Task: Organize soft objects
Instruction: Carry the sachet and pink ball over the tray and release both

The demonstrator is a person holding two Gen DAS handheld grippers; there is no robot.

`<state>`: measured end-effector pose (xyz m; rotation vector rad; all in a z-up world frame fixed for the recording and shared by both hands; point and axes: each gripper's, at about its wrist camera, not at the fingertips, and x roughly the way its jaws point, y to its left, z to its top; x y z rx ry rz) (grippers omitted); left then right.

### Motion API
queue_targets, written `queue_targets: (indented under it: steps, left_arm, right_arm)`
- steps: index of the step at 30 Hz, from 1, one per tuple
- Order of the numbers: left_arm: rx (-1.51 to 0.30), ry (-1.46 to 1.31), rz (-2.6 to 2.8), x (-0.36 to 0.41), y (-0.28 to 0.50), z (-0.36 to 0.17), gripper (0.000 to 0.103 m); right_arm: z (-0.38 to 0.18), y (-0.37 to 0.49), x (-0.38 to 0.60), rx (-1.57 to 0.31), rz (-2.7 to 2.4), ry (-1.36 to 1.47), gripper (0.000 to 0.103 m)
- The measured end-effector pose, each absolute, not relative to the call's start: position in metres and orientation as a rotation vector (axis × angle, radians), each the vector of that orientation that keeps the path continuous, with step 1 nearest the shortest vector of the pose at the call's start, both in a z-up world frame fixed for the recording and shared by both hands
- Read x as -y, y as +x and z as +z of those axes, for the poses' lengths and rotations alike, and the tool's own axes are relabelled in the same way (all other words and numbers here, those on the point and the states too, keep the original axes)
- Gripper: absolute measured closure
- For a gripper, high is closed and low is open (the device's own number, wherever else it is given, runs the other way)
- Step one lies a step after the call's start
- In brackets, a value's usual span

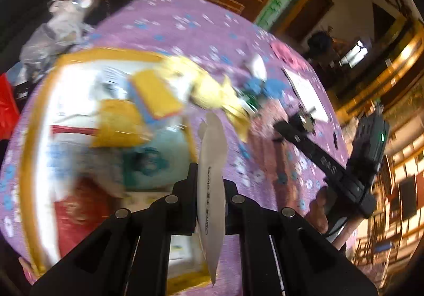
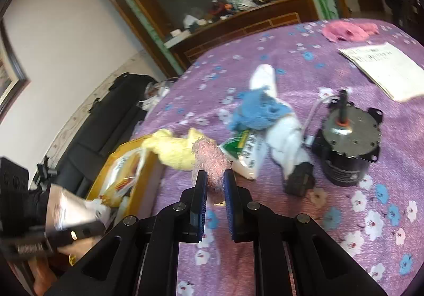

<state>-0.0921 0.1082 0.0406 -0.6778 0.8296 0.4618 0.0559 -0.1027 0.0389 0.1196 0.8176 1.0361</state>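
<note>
My left gripper (image 1: 210, 179) is shut on a flat white packet (image 1: 212, 142) with a line of print, held edge-on above the purple bedspread (image 1: 201, 25). Just left of it lies an open yellow-rimmed box (image 1: 106, 53) with several packets inside. A yellow cloth (image 1: 212, 89) hangs over the box's far corner. My right gripper (image 2: 215, 175) is shut on a pink fluffy piece (image 2: 210, 158), lifted over the bedspread. Beyond it lie a blue cloth (image 2: 257, 110) on a white cloth (image 2: 286, 142), and a pink cloth (image 2: 347, 29) far back. The left wrist view is blurred.
A black-and-grey motor (image 2: 349, 142) stands right of the white cloth. A green-and-white packet (image 2: 246, 150) lies by the yellow cloth (image 2: 172, 150). A printed sheet (image 2: 389, 68) rests at the far right. A dark sofa (image 2: 100, 131) and a cluttered wooden cabinet (image 2: 238, 23) border the bed.
</note>
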Motion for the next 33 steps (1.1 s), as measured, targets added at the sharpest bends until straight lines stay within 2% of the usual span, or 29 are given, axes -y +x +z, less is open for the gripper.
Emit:
queue_targets:
  steps: [7,12,25,26,30,32,33]
  left_arm:
    - [-0.74,-0.733,0.531,-0.148,-0.133,0.052,0.096]
    - [-0.72,-0.714,0.577,-0.167,-0.136,0.054,0.096]
    - [-0.798,-0.636,0.739,-0.194,-0.12,0.023,0.094]
    - [-0.796,-0.634,0.746,-0.193,-0.121,0.023,0.093]
    - [-0.802,-0.651,0.736,-0.189,-0.124,0.018,0.077]
    - [-0.789,-0.653,0.723,-0.183,-0.125,0.019,0.068]
    - [-0.778,-0.65,0.725,-0.18,-0.126,0.021,0.06]
  right_arm:
    - [0.048,0.034,0.098,-0.813,1.149,0.136,0.091]
    - [0.066,0.004,0.059,-0.854,1.3,0.114,0.091]
    - [0.059,-0.022,-0.028,-0.873,1.305,-0.066,0.089]
    - [0.058,-0.023,-0.03,-0.871,1.304,-0.076,0.087]
    - [0.061,-0.029,-0.028,-0.852,1.298,-0.074,0.079]
    - [0.062,-0.028,-0.022,-0.844,1.298,-0.052,0.058]
    - [0.064,-0.027,-0.016,-0.835,1.298,-0.034,0.054]
